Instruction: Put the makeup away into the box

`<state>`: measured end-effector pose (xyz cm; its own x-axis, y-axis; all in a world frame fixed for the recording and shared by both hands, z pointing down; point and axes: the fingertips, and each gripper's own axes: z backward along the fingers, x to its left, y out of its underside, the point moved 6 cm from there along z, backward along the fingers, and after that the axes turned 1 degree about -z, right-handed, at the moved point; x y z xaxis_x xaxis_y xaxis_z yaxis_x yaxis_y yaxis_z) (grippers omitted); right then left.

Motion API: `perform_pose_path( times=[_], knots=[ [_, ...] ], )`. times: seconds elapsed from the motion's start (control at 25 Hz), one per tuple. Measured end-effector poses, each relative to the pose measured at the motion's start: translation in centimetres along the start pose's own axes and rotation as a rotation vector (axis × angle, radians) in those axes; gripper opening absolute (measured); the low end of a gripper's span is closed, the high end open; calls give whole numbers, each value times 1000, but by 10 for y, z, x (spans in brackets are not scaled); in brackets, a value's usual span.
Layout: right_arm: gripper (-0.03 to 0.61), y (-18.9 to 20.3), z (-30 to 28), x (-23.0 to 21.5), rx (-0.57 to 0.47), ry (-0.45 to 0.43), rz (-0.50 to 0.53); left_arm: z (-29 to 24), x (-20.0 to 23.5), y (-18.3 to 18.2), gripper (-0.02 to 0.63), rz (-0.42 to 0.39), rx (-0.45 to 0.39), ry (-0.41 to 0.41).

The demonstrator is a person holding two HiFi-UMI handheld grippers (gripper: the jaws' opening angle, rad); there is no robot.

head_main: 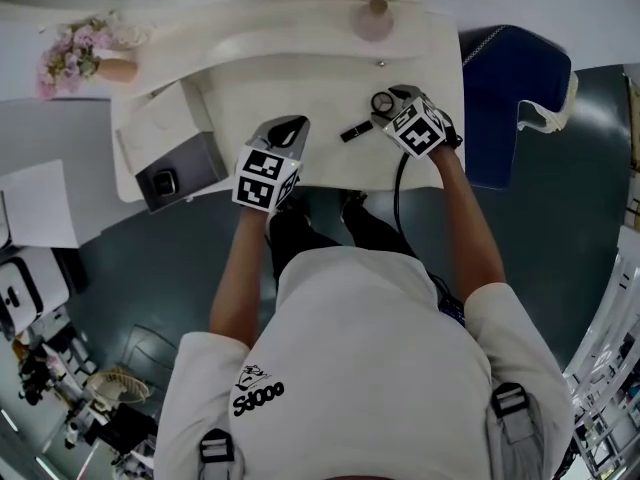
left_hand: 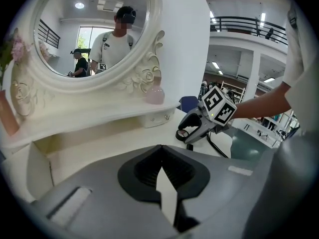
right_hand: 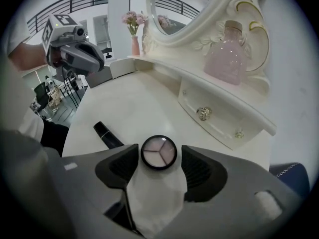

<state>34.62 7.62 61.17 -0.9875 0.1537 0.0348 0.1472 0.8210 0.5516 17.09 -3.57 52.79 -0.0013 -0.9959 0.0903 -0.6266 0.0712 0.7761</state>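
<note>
The white worktop (head_main: pixel 330 78) fills the upper half of the head view. The grey box (head_main: pixel 170 173) sits at its 9 o'clock end with its lid up, well apart from the makeup.

The left gripper (left_hand: pixel 160 153) hangs over the worktop's near edge, its fingers closed together on nothing.

The right gripper (head_main: pixel 392 106) is toward 3 o'clock. It tilts steeply down, and its fingers stand wide apart on either side of the round compact (right_hand: pixel 158 152) with a gap at each side, so nothing is gripped yet. The step in hand looks like the pickup. To do it well, the gripper should probably sink until the pads are level with the compact's thin rim and stay centred on it. It should then close squarely, so the disc does not skid or tip.

The black tube (right_hand: pixel 107 135) lies flat just beside the compact at 8 o'clock in the head view. Its long axis runs from 8 to 2 o'clock.

The compact lies flat with its three-shade face up. Being round, it has no long axis.
</note>
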Motion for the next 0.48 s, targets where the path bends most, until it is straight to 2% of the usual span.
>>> perform_pose_path(
  times=[0.08, 0.2, 0.48],
  knots=[
    [267, 0, -2, 0, 2, -20, 1, 1, 0, 2, 18, 6, 0, -7],
    [216, 2, -3, 3, -13, -40, -38, 5, 1, 2, 18, 12, 0, -18],
    [215, -3, 10, 4, 24, 35, -39, 28, 7, -5, 18, 4, -22, -35]
  ],
)
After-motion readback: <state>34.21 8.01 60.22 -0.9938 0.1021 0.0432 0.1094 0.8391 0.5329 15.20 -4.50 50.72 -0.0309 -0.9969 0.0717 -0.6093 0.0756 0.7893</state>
